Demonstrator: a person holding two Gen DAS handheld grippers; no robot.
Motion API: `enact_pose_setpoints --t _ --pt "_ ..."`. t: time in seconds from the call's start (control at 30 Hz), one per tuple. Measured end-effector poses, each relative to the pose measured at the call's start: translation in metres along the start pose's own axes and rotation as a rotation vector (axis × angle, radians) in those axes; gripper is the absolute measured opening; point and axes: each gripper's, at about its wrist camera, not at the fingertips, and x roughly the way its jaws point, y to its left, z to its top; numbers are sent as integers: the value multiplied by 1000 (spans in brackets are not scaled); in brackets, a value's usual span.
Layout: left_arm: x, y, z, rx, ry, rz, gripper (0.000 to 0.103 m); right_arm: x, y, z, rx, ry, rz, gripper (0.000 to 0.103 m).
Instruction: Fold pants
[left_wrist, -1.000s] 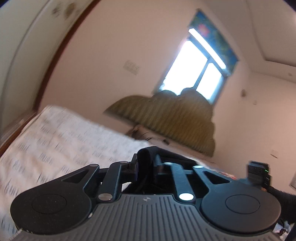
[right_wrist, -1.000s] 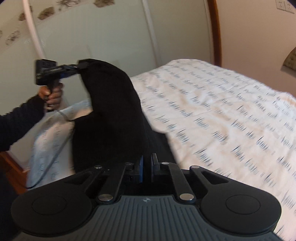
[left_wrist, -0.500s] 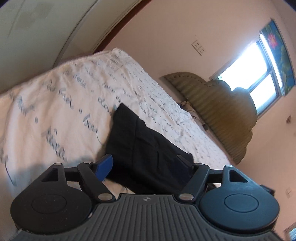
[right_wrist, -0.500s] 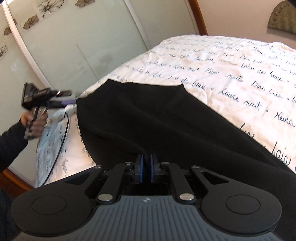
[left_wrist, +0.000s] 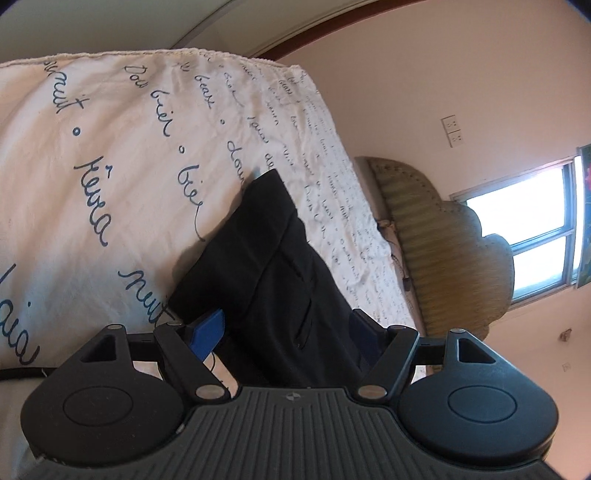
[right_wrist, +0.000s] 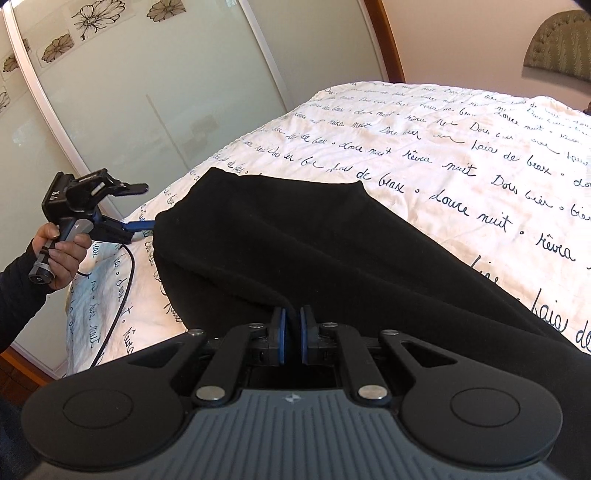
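On the bed (right_wrist: 424, 122), spread with a cream, slightly crinkled quilt printed in dark blue handwritten script, lie the black pants (right_wrist: 314, 251). They are a matte, soft cloth, doubled over into a broad slab with a rounded fold along the edge toward the bed's foot and a shallow crease running across the top.

The right gripper (right_wrist: 291, 338) is clamped on the pants: its two blue-padded fingers (right_wrist: 279, 339) stand nearly together with a ridge of black cloth pinched between them, at the edge of the pants nearest that camera.

The left gripper (left_wrist: 286, 332) has its fingers (left_wrist: 207, 330) spread wide apart, one blue pad on each side of the pants (left_wrist: 266, 266), which run away between them across the bed (left_wrist: 92, 155); a slit pocket shows in the cloth just ahead. From the right wrist view the same gripper (right_wrist: 142, 226), in the left hand (right_wrist: 61, 254), reaches in from beyond the bed's side edge, a blue fingertip touching or just beside the corner of the pants; a black cable (right_wrist: 122, 291) hangs down from it over the quilt.

Behind the bed's head stands a ribbed, scalloped olive headboard (left_wrist: 436, 258).
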Motion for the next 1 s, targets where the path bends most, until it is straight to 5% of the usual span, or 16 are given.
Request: enact_pose_setpoints --t 0.2,0.47,0.5,0.57,0.73,0.83,0.9,1.0 --pt "4 -4 -1 -4 23 5 77 -5 -2 1 16 -26 -6 8" --pt "23 -17 6 54 16 116 69 -6 -3 4 23 -37 -9 8" --pt "24 -22 6 85 14 125 65 -7 -3 4 25 -40 -9 8" --pt "24 -32 4 158 4 159 12 -9 -2 3 25 -45 -11 8" --pt "-2 -57 -7 258 -5 72 9 -27 9 -1 -15 -45 -21 8" --pt "-10 -51 -14 304 5 122 9 -38 17 -14 -37 -31 -23 8" --pt "1 -25 -9 252 44 196 11 -30 17 -26 -22 9 -19 7" --pt "15 3 -7 155 71 201 19 -10 14 -37 -9 64 -54 8"
